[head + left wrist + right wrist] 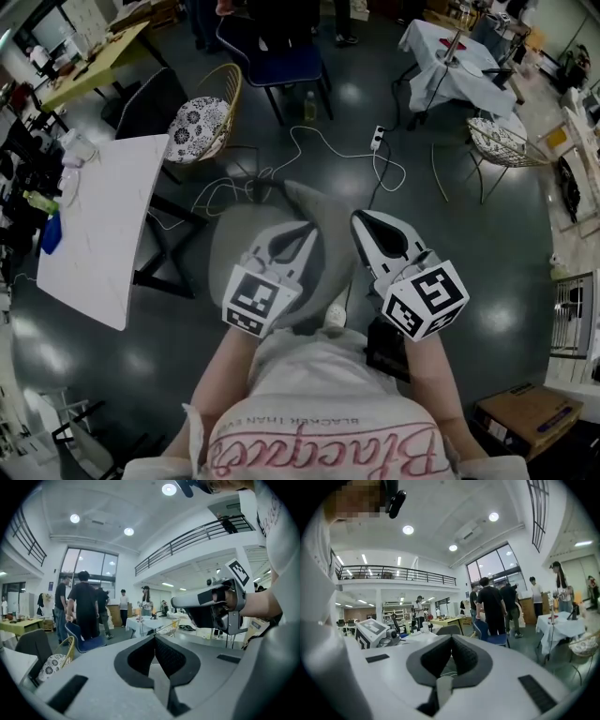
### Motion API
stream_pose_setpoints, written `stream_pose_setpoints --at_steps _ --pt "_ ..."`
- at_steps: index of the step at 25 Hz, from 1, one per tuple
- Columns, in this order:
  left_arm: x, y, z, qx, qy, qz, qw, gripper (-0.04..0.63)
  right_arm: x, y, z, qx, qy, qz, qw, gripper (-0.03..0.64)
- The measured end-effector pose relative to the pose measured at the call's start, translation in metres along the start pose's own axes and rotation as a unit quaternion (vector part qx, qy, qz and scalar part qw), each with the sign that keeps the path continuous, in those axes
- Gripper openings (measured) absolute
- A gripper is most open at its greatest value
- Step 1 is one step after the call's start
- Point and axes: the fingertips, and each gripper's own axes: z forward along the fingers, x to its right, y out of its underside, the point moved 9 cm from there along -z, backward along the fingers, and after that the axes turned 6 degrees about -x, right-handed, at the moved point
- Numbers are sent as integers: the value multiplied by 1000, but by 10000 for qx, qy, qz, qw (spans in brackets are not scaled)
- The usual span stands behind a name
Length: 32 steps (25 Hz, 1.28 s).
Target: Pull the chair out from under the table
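A black chair (150,105) stands at the far end of the white table (103,234), apart from both grippers. In the left gripper view the black chair (32,645) shows low at the left, beside the table's corner (10,660). In the right gripper view its dark back (449,629) shows just past the jaws. My left gripper (312,228) and right gripper (359,217) are held high and close to my chest, side by side. The left gripper (154,637) is shut with nothing in it. The right gripper (451,637) is likewise shut and holds nothing.
A wicker chair (208,117) with a patterned cushion stands next to the black chair, a blue chair (281,64) behind it. A white cable (375,169) trails over the dark floor. A cloth-covered table (450,61), another wicker chair (502,141), a cardboard box (525,417) and several people (84,604) stand around.
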Motion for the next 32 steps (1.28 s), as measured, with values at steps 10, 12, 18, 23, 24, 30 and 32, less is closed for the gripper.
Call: stream_pose_setpoints --at_steps 10,12,18,23,24,30,32 --pt "-8 -46 -21 795 -24 316 9963 5 -29 -25 2 581 186 -1028 9928 5" --pt "-8 -52 -24 912 7 357 9952 5 -33 -27 4 562 169 -1102 9922 5" --pt "-7 -59 -29 1040 45 380 9938 5 -41 -30 8 538 149 -1252 9906 5" --pt "-7 -63 -35 1146 68 418 9925 5 -47 -35 8 551 179 -1319 9896 5" --pt "-7 -64 -36 1165 73 462 9921 5 -48 -35 8 551 179 -1331 9894 5" --pt "-6 -67 -40 1247 91 410 9913 5 -53 -36 9 532 168 -1365 9891 5" --pt "-7 -68 -42 1266 89 346 9913 5 -53 -36 11 517 157 -1356 9893 5"
